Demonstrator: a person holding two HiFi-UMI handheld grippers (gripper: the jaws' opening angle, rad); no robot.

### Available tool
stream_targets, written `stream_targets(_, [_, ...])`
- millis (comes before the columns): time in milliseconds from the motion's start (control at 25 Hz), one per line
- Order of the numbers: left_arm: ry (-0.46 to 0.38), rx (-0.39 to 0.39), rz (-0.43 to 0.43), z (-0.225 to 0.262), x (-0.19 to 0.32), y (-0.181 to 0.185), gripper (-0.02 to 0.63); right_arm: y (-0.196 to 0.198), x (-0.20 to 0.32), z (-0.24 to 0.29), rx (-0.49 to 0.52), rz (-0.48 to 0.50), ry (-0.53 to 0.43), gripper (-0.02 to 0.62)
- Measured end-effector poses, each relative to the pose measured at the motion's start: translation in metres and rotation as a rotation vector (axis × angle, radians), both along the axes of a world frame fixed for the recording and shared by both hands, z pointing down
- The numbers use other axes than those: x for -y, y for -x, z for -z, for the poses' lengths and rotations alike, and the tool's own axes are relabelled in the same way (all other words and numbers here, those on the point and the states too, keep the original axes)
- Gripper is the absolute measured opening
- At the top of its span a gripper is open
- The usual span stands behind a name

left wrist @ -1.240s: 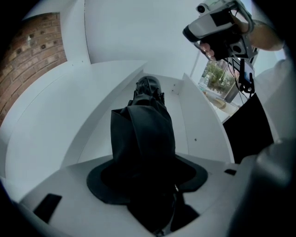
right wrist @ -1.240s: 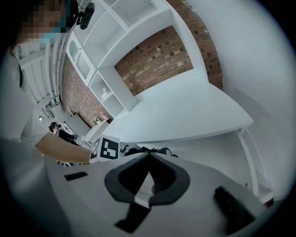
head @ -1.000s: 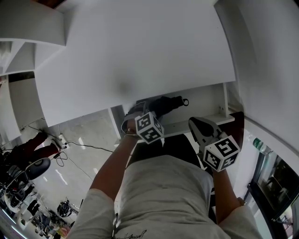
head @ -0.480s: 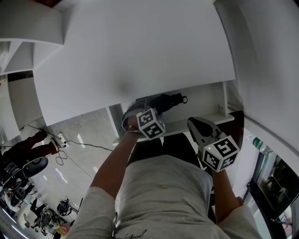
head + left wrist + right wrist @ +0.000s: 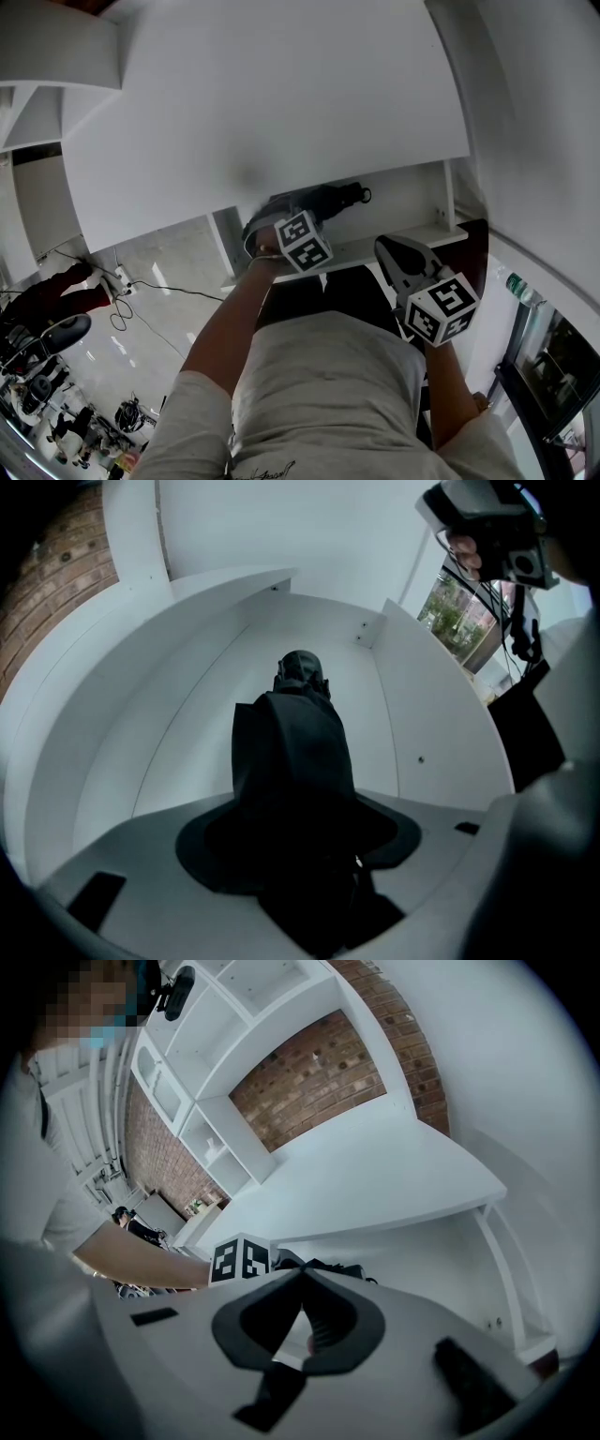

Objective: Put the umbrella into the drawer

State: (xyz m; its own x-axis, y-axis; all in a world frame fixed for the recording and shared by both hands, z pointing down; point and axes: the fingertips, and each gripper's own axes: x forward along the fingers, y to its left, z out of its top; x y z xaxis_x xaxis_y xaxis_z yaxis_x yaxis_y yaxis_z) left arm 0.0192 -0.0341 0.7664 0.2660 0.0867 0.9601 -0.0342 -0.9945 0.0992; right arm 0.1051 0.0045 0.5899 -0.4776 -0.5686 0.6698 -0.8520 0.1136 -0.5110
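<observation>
White bench top (image 5: pixel 281 94) fills most of what you look down on, and under its front edge the drawer (image 5: pixel 412 206) stands pulled out toward you. The black folded umbrella (image 5: pixel 323 199) is inside it, in the left half, close under the bench's front edge. Its long axis runs along the drawer's length, with the looped end toward the right wall.

Your left claw (image 5: pixel 298 817) points steeply down at the drawer's left end. It is clamped on the umbrella's near end, jaws wide around the bundled fabric, so the umbrella stretches straight away from that claw, rightward. Your right claw (image 5: pixel 302 1279) hovers outside the drawer's front edge, jaws together on nothing, apart from the umbrella.

Only the left hand matters now. I judge that letting go is what remains.
</observation>
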Motion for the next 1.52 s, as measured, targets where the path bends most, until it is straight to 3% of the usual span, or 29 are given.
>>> stream_targets(1520, [0.023, 0.056, -0.007, -0.020, -0.003, -0.003, 0.294, 0.000, 0.000, -0.004, 0.027, 0.032, 0.008, 0.029])
